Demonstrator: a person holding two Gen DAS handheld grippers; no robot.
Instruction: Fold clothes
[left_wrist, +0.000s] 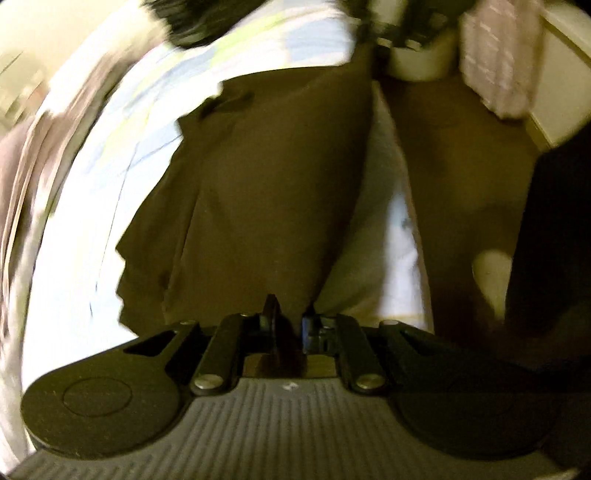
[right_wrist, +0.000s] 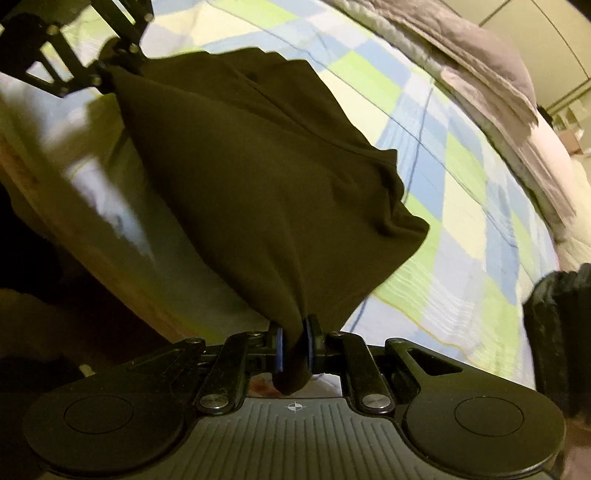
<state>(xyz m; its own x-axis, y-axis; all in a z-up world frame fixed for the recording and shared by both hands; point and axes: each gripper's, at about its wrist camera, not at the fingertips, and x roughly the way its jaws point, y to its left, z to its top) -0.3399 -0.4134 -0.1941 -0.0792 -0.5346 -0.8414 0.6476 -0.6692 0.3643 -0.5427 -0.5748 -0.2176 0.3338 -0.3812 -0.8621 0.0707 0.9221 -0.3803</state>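
A dark brown garment (right_wrist: 258, 177) hangs stretched between both grippers above the bed. My right gripper (right_wrist: 294, 341) is shut on one bunched corner of it, cloth poking out behind the blue pads. In the right wrist view my left gripper (right_wrist: 105, 70) sits at the upper left, pinching the opposite corner. In the left wrist view the same garment (left_wrist: 266, 184) fills the middle, and my left gripper (left_wrist: 290, 321) is shut on its near edge. The right gripper (left_wrist: 391, 33) shows blurred at the top of that view.
A checked green, blue and white bedsheet (right_wrist: 461, 192) covers the bed under the garment. A grey quilt (right_wrist: 491, 70) lies along the bed's far side. The wooden bed frame (right_wrist: 74, 229) and dark floor run down the left. A dark item (right_wrist: 561, 325) sits at the right edge.
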